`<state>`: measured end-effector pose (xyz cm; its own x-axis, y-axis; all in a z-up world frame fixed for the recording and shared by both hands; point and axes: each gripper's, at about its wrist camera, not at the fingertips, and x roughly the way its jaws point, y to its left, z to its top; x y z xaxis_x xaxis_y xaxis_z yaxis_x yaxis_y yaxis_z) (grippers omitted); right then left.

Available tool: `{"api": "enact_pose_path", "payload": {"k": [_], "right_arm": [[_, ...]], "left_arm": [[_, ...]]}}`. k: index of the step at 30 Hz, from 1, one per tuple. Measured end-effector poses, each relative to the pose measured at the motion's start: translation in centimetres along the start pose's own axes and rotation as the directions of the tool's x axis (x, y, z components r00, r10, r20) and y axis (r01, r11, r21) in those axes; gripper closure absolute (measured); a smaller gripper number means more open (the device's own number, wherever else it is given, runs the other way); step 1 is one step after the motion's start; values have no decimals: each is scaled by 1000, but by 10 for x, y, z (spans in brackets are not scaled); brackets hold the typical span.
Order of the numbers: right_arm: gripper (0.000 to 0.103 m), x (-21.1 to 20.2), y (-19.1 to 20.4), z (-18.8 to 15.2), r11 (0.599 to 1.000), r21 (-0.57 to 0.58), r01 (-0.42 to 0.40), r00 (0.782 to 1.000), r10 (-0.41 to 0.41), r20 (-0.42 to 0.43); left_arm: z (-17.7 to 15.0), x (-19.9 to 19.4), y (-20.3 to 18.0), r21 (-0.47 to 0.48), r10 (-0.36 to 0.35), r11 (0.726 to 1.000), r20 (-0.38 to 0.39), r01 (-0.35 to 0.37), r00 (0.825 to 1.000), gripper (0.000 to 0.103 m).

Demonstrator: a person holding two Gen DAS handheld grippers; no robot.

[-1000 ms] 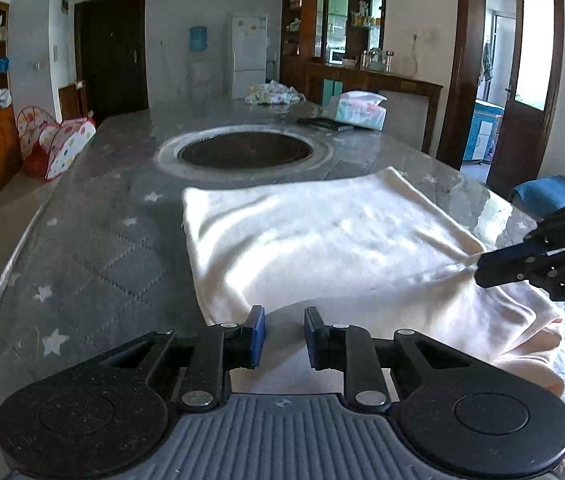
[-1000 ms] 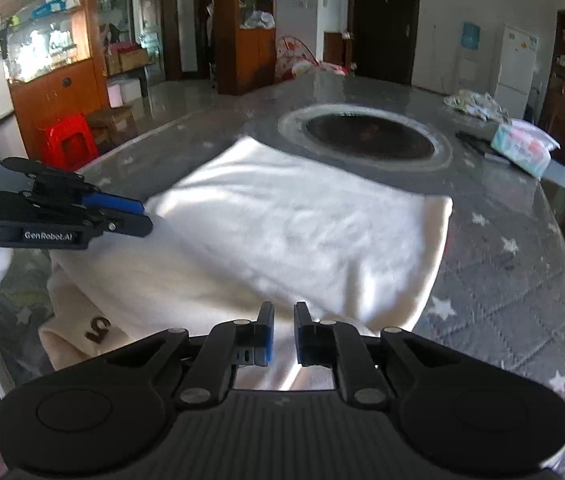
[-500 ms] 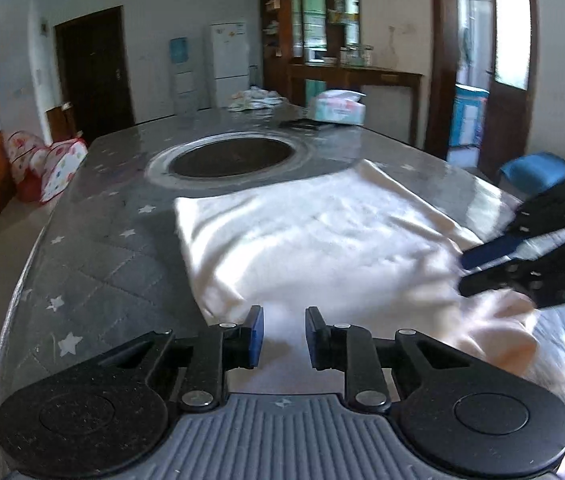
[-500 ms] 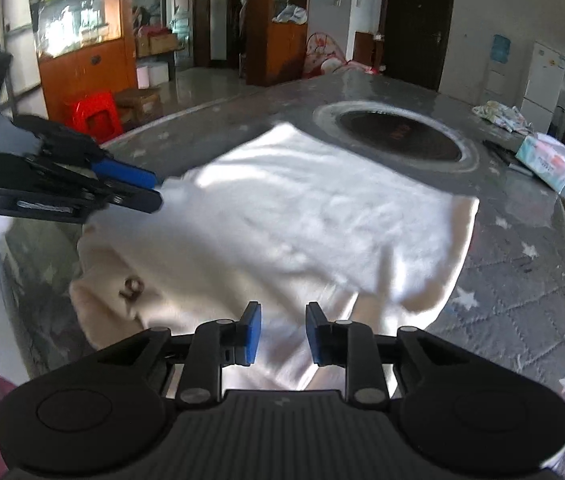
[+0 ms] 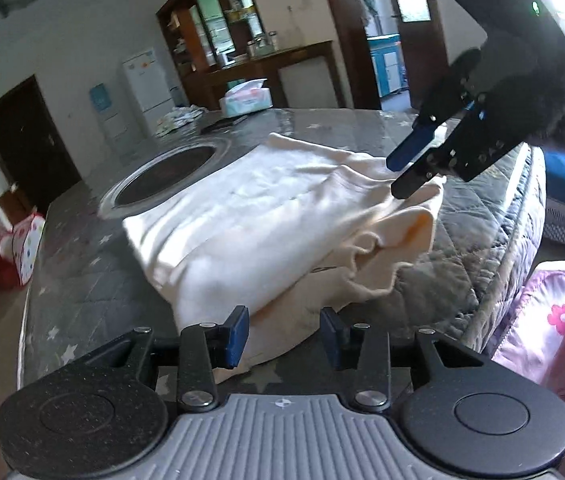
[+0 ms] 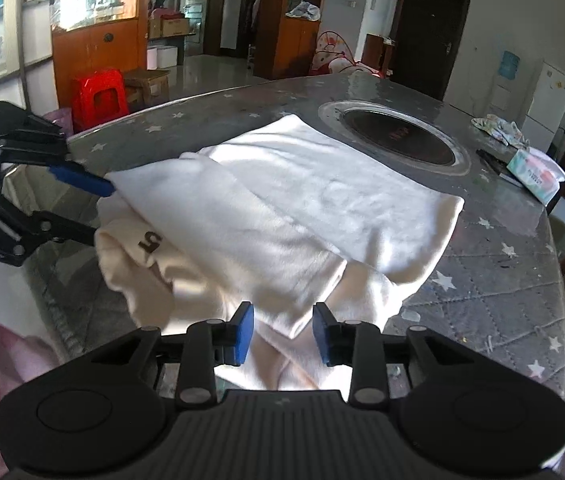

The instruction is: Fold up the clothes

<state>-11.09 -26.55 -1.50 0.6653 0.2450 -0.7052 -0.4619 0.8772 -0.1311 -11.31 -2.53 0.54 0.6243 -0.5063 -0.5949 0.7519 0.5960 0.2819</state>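
A cream garment [image 5: 274, 208] lies folded in loose layers on the grey starred table cover [image 5: 82, 264], its near edge bunched. A dark printed mark [image 6: 148, 244] shows on a rolled corner. My left gripper [image 5: 284, 336] is open, with the garment's near edge lying between its blue pads. It also shows in the right wrist view, my left gripper [image 6: 102, 216] with jaws spread at that rolled corner. My right gripper [image 6: 282, 334] is open over the other near corner of the garment [image 6: 322, 200]. From the left wrist view, my right gripper [image 5: 394, 178] hovers open at the cloth's right end.
A round dark hob recess [image 6: 398, 136] is sunk in the table beyond the garment. A tissue box [image 6: 534, 170], a crumpled cloth [image 6: 500, 128] and dark slim items [image 6: 494, 160] lie at the far end. Pink floral fabric [image 5: 554, 312] shows by the table's edge [image 5: 514, 216].
Both grippers have opened wide from a narrow grip on the garment's near edge. The flat cloth now lies in a doubled, bunched layer. Both views have swung sideways.
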Motion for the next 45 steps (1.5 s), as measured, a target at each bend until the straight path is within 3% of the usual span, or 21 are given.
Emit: {"api": "enact_pose_path", "payload": {"k": [3, 4, 12, 14, 21, 27, 28, 34, 45], "right_arm": [[67, -8, 4, -4, 999, -35, 5, 1000, -6, -7], [60, -11, 5, -6, 999, -49, 7, 1000, -8, -10], [50, -19, 18, -19, 989, -150, -7, 1000, 4, -25], [44, -18, 22, -21, 984, -178, -9, 1000, 7, -12], [42, 2, 26, -15, 978, -209, -8, 999, 18, 46], [57, 21, 21, -9, 980, -197, -10, 997, 25, 72], [66, 23, 20, -8, 981, -191, -15, 997, 29, 74], [85, 26, 2, -1, 992, -70, -101, 994, 104, 44], [90, 33, -22, 12, 985, 102, -138, 990, 138, 14]], "left_arm": [[0, 5, -9, 44, -5, 999, 18, 4, 1000, 61], [0, 7, -11, 57, -10, 998, 21, 9, 1000, 61], [4, 13, -8, 40, -28, 999, 63, 26, 998, 92], [9, 13, -1, 8, -33, 999, 74, 32, 997, 93], [29, 23, 26, -105, -66, 991, 104, 77, 992, 94], [33, 40, 42, -169, -90, 980, 78, 102, 993, 93], [33, 42, 43, -177, -100, 978, 68, 111, 993, 93], [37, 55, 57, -250, -142, 958, 18, 142, 990, 90], [43, 58, 55, -242, -113, 964, -13, 107, 993, 78]]}}
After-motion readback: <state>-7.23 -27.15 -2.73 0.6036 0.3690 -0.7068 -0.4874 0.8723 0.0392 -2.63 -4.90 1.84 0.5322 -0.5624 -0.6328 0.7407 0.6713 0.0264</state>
